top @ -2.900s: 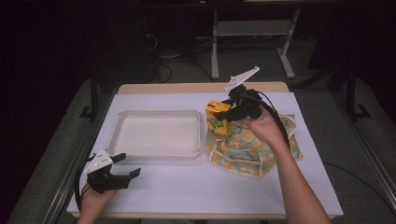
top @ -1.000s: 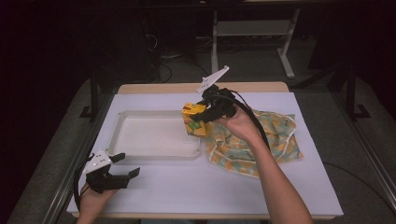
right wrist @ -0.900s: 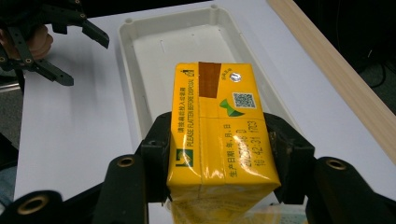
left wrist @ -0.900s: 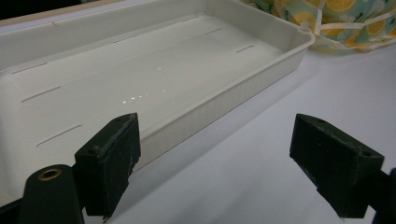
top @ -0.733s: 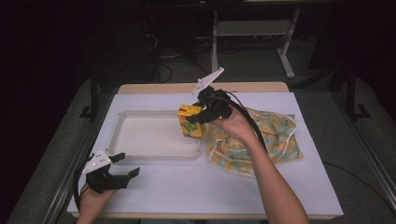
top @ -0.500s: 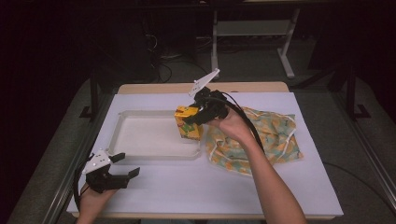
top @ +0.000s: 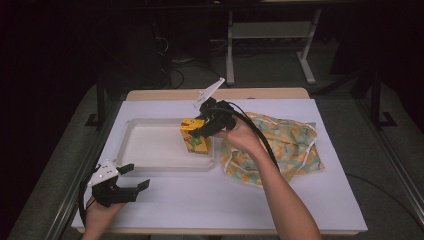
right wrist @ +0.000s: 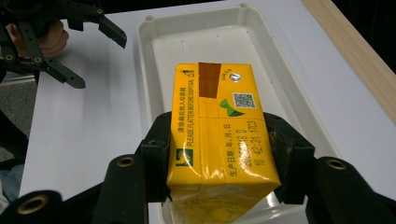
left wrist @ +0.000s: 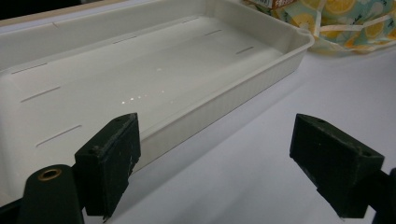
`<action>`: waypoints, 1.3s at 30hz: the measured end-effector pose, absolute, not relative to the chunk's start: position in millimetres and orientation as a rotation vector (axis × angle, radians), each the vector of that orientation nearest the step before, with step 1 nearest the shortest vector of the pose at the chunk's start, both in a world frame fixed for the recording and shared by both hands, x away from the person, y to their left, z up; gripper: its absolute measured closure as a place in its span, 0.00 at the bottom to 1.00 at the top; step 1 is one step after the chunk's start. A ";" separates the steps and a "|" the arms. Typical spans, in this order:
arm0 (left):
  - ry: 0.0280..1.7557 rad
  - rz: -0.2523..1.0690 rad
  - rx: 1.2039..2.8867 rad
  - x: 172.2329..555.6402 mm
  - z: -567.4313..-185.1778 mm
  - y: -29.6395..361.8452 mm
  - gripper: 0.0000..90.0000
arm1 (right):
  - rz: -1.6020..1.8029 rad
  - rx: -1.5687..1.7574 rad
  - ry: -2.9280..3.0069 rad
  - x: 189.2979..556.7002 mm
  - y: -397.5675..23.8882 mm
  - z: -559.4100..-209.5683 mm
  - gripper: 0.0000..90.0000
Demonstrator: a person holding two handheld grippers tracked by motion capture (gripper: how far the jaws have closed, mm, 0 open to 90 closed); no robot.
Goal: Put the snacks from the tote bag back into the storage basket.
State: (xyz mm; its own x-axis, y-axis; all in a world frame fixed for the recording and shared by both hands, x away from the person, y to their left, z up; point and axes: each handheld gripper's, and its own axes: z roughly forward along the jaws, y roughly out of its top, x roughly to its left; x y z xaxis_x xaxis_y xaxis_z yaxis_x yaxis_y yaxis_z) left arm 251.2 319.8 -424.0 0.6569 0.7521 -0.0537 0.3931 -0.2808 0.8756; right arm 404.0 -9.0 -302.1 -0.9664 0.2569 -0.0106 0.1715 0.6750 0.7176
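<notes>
the right claw (top: 199,129) is clamped on the two sides of a yellow drink carton (right wrist: 219,135), holding it over the right end of the white tray (top: 150,165). to do this well, lower it level until its base rests flat inside the tray, clear of the rim, and only then let go. the left claw (top: 131,177) rests wide open with nothing in it on the table (top: 200,205), near left. the carton top reads "please flatten before disposal", beside chinese characters, a date stamp and a qr code. the lemon-print bag (top: 285,150) lies just right of the tray.
</notes>
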 end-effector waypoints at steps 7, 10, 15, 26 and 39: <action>0.902 0.465 1.906 251.1 -424.1 320.1 0.18 | 1.167 0.357 2.788 405.0 -1.7 -308.6 0.54; 0.902 0.469 1.916 250.9 -423.4 321.4 0.18 | 1.162 0.342 2.794 405.0 1.0 -311.8 0.54; 0.894 0.465 1.914 250.9 -423.6 320.4 0.18 | 1.155 0.342 2.807 405.6 4.6 -318.8 0.54; 0.896 0.469 1.913 250.8 -422.8 321.1 0.18 | 1.122 0.339 2.831 405.7 14.3 -335.1 0.54; 0.889 0.463 1.920 250.4 -422.7 320.3 0.18 | 1.110 0.327 2.857 407.3 22.8 -351.1 0.54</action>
State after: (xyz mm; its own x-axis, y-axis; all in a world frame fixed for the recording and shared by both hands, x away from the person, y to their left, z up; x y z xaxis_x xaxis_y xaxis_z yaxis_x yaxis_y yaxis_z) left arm 250.4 320.3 -422.7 0.6660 0.7446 -0.0446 0.3907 -0.2973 0.8712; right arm 407.3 22.8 -351.1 -0.9758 0.2175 0.0216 0.1750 0.7184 0.6732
